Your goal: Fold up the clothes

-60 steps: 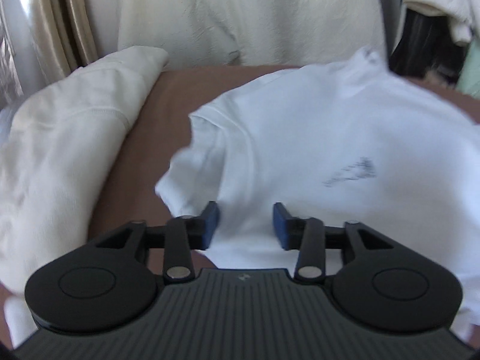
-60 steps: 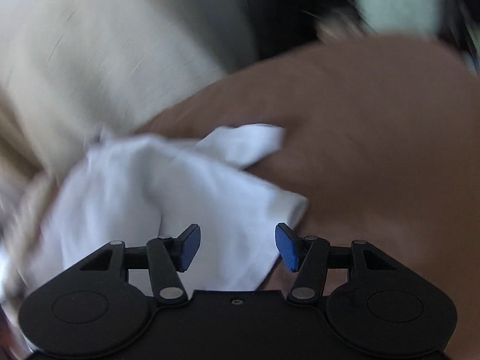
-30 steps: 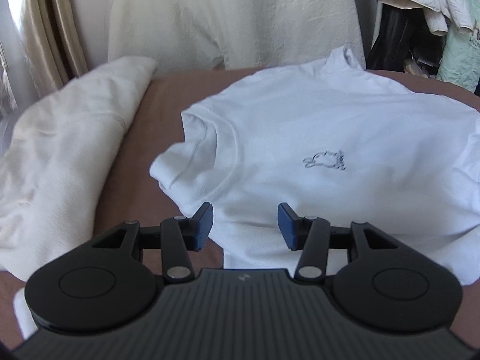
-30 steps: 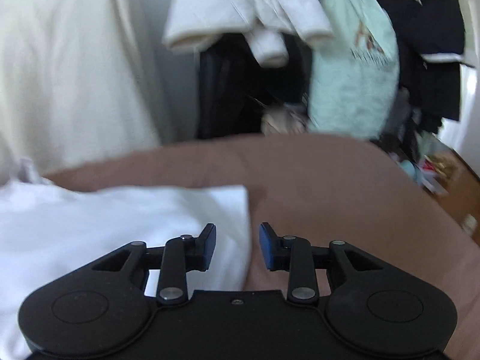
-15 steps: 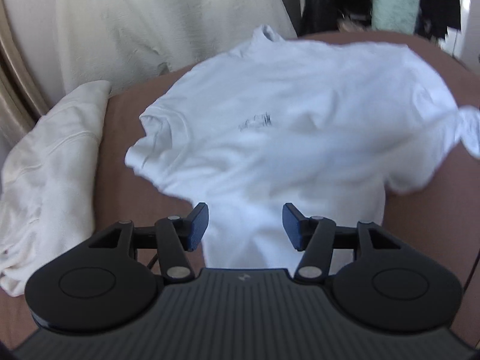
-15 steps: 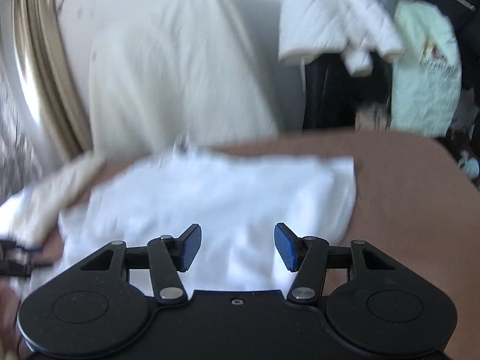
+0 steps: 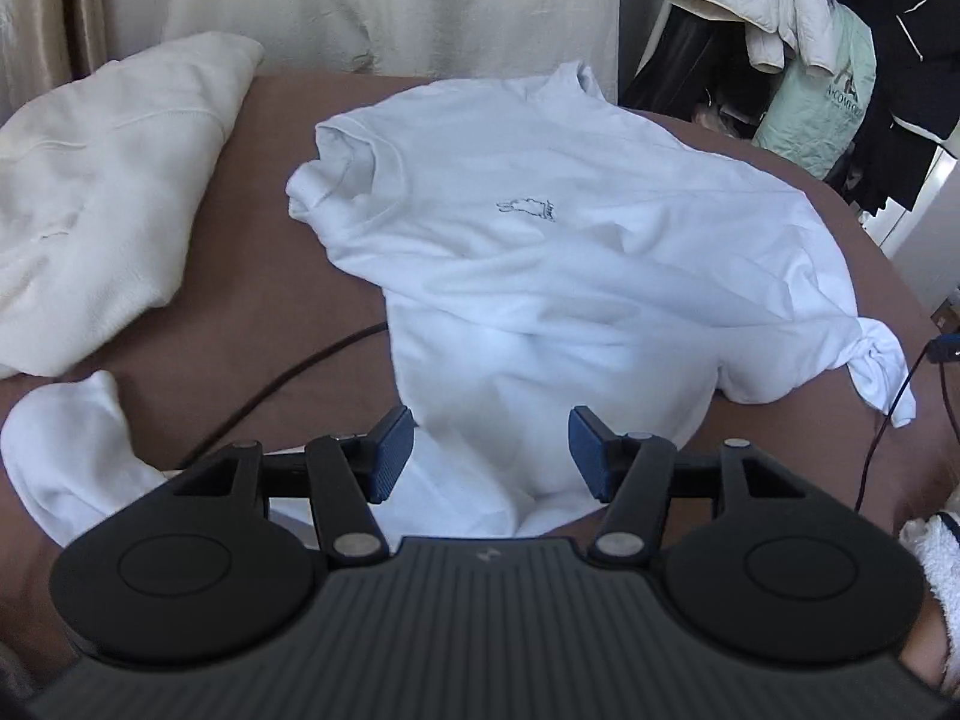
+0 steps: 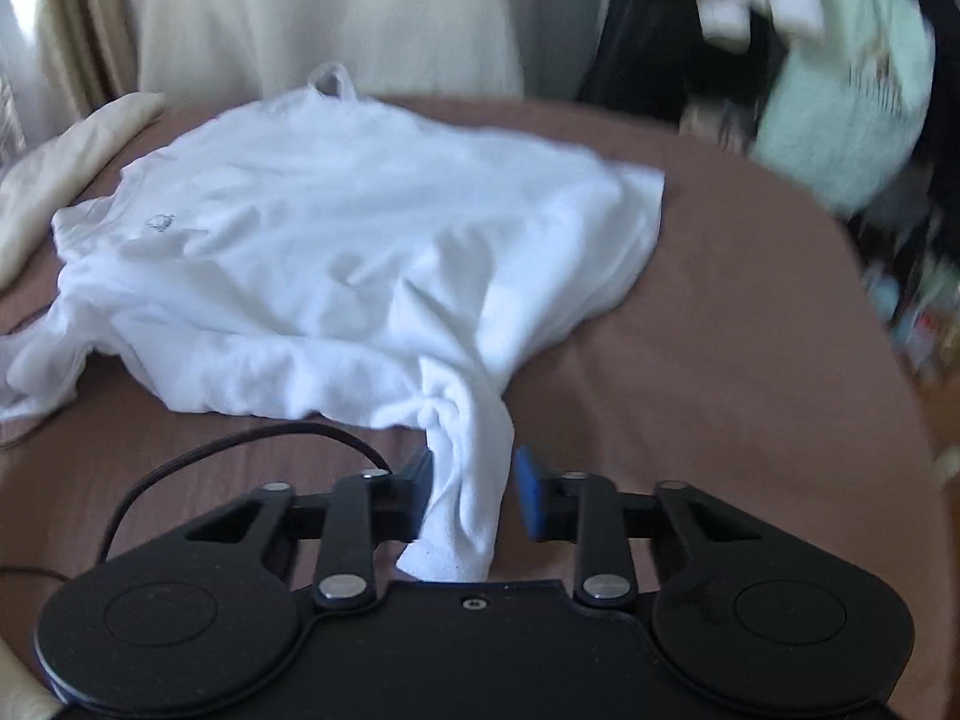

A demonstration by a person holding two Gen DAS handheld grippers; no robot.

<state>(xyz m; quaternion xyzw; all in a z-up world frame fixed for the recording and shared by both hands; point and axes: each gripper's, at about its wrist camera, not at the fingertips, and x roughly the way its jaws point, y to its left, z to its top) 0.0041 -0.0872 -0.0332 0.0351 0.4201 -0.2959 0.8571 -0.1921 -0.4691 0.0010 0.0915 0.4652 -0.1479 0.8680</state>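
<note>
A white T-shirt with a small chest print lies spread, front up, on a brown bed. My left gripper is open just above the shirt's near edge; the cloth lies under the wide gap and the pads do not press on it. In the right wrist view the same T-shirt runs taut to a bunched corner. My right gripper is closing on that corner, which fills the gap between the blue pads. The left wrist view shows this gathered corner at the far right.
A cream sweatshirt is heaped on the bed's left side, with a small white garment in front of it. A black cable runs under the shirt. Hanging clothes crowd the back right, and pale fabric hangs behind the bed.
The right gripper, open over the shirt half a second ago, now has the shirt's bunched corner between narrower jaws. The left gripper has widened a little and shifted along the shirt's near edge.
</note>
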